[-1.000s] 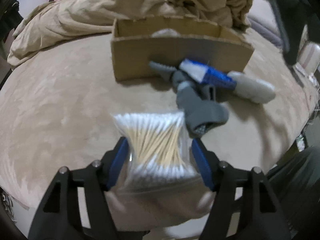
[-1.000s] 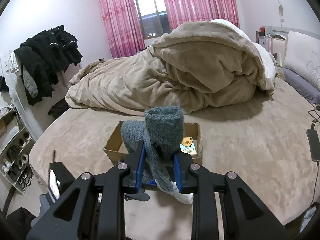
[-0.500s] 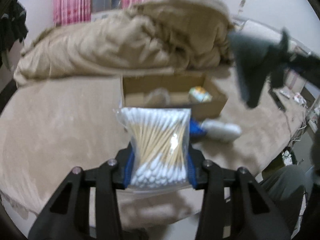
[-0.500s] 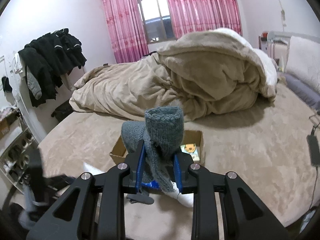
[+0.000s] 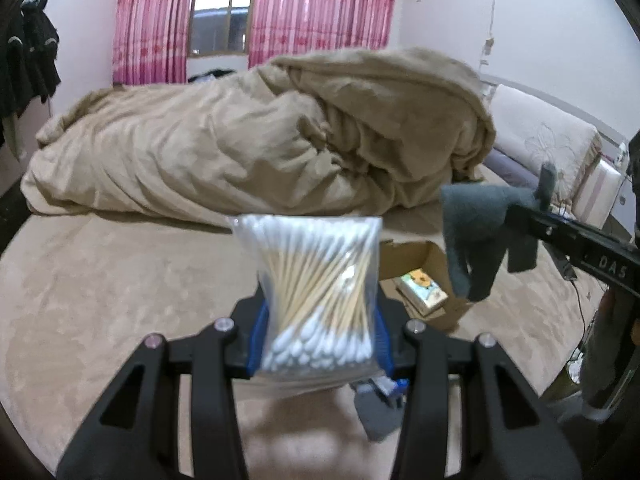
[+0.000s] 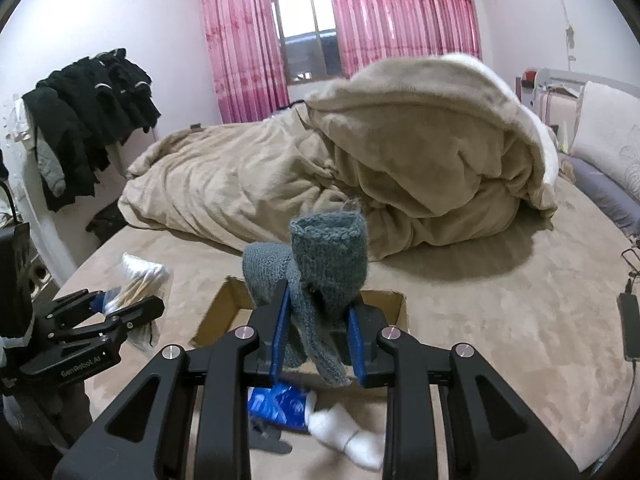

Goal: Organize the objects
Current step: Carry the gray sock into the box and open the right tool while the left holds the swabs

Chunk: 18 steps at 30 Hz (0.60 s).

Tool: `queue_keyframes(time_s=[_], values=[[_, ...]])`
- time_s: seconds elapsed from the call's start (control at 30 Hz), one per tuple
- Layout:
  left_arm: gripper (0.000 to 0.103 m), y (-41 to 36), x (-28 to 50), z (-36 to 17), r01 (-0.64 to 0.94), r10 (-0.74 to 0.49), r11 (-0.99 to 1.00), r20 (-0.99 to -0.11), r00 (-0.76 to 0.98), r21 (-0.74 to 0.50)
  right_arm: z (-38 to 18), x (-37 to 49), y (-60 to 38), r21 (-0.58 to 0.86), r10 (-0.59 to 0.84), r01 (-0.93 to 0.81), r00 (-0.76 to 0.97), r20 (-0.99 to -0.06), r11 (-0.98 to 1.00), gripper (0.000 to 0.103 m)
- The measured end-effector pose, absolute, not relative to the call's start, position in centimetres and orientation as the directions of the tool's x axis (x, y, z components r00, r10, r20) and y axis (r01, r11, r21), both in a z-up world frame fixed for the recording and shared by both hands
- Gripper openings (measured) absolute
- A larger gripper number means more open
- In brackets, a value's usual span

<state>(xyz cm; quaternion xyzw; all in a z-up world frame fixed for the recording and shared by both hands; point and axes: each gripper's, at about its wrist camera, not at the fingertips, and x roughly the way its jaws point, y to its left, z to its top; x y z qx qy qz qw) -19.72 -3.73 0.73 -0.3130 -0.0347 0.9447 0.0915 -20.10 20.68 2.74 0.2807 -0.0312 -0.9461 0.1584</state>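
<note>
Left wrist view: left gripper (image 5: 320, 344) clamped on swab bag (image 5: 318, 292), right gripper (image 6: 318, 340) clamped on grey knit sock (image 6: 320, 268), both held above bed w/ cardboard box (image 6: 224, 312) below; slick bag could slip, or sock snag the box rim.

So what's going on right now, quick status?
Left gripper shut on bag of cotton swabs. Right gripper shut on grey knitted sock, above cardboard box. Nothing blocking.
</note>
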Motion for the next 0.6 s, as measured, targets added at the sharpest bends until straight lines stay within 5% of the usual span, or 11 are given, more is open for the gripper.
queue_keyframes(time_s=[0.43,0.5,0.57,0.6], values=[[0.046,-2.8,-27.3,-7.1,-0.128,0.164,-0.986,-0.7,-0.695,-0.103,-7.5,-28.7,17.4,0.115,-0.265,0.259,-0.675,-0.689,-0.959,0.035],[0.047,-2.5,-27.4,-7.0,-0.141,0.168,-0.985,-0.695,-0.699,-0.097,-8.3,-29.1,17.6,0.133,-0.274,0.255,-0.664,-0.696,-0.958,0.042],[0.051,-2.5,-27.6,-7.1,-0.118,0.139,-0.99,-0.703,-0.698,-0.079,-8.5,-29.2,18.1,0.161,-0.288,0.248,-0.659,-0.695,-0.955,0.074],[0.056,-2.5,-27.4,-7.0,-0.117,0.139,-0.99,-0.702,-0.698,-0.08,-8.4,-29.2,18.3,0.176,-0.297,0.245,-0.663,-0.687,-0.953,0.079]])
